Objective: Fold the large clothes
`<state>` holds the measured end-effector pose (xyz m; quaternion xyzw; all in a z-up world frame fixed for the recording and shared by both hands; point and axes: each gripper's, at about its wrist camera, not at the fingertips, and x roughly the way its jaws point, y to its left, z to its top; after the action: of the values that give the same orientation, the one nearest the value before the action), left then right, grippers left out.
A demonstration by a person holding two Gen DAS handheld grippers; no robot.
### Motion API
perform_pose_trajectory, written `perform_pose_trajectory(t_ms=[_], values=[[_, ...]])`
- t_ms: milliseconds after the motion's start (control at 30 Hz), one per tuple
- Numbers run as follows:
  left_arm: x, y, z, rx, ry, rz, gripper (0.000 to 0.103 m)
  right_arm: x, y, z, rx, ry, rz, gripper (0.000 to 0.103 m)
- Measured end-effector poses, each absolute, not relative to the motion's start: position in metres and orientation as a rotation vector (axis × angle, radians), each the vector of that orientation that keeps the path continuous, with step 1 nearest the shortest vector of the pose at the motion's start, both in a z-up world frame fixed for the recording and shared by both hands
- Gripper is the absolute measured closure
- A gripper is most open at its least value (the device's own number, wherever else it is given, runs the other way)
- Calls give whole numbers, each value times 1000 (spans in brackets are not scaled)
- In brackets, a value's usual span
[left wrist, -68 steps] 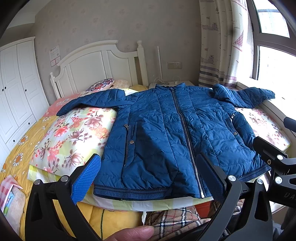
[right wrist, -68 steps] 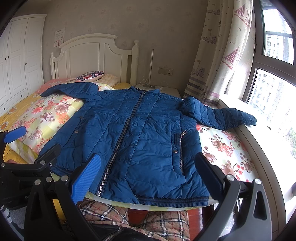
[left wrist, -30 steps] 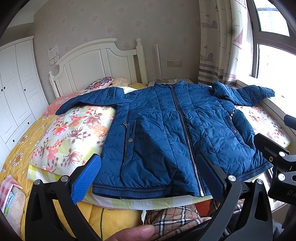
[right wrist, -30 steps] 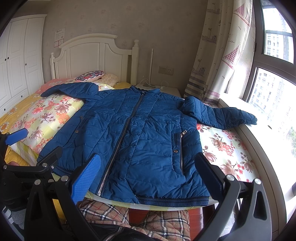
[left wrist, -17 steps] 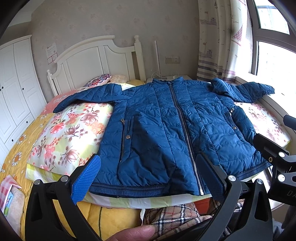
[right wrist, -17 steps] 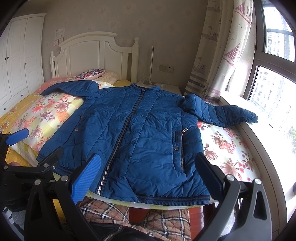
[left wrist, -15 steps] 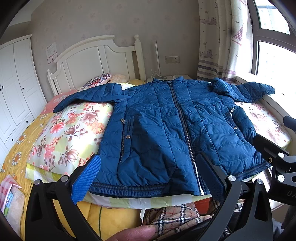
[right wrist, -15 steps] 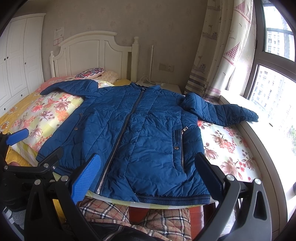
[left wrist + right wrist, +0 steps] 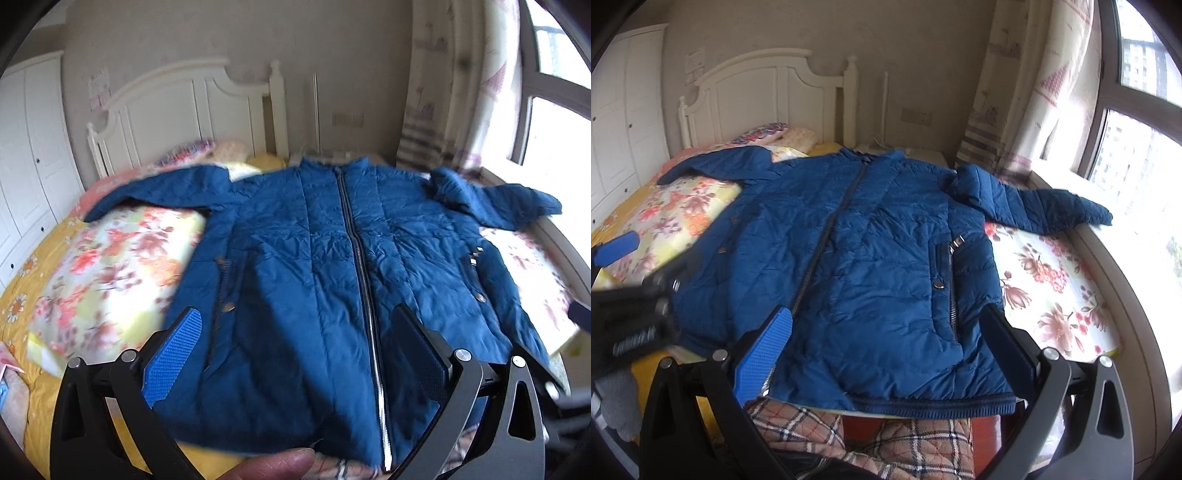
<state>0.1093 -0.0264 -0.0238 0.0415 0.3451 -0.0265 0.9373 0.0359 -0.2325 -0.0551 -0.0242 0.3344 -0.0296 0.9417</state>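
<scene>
A dark blue quilted jacket point(image 9: 314, 266) point(image 9: 871, 258) lies face up on the bed, zipped, hem toward me, both sleeves spread out sideways. My left gripper point(image 9: 295, 350) is open and hovers over the hem on the jacket's left half, holding nothing. My right gripper point(image 9: 886, 347) is open above the hem, right of the zipper, also holding nothing. The right sleeve point(image 9: 1045, 210) reaches toward the window sill. The left sleeve point(image 9: 155, 192) lies over a floral quilt. The left view is blurred by motion.
A floral quilt point(image 9: 110, 266) lies left of the jacket on a yellow sheet. White headboard point(image 9: 768, 96) and pillows stand at the back, a wardrobe point(image 9: 26, 155) on the left, curtain and window point(image 9: 1126, 122) on the right. Plaid-clad legs point(image 9: 886, 443) press against the bed's front edge.
Both grippers have moved forward and down toward the jacket's hem, so the jacket fills more of each view. The jacket itself has not moved, and both grippers have stayed open.
</scene>
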Motion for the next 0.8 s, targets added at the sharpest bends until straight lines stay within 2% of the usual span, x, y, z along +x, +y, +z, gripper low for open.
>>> perform_pose_trajectory(t_ms=[200, 367, 433, 633, 800], values=[[239, -49, -48, 165, 863, 37, 5, 93, -276, -67, 29, 713, -76, 2], [316, -51, -67, 183, 927, 45, 5, 151, -368, -73, 188, 727, -231, 3], [335, -50, -75, 171, 925, 10, 5, 171, -417, -79, 250, 726, -328, 3], [378, -43, -126, 122, 1004, -53, 4, 225, -547, -110, 480, 714, -479, 18], [374, -35, -131, 69, 965, -80, 4, 279, -613, -133, 557, 721, -566, 20]])
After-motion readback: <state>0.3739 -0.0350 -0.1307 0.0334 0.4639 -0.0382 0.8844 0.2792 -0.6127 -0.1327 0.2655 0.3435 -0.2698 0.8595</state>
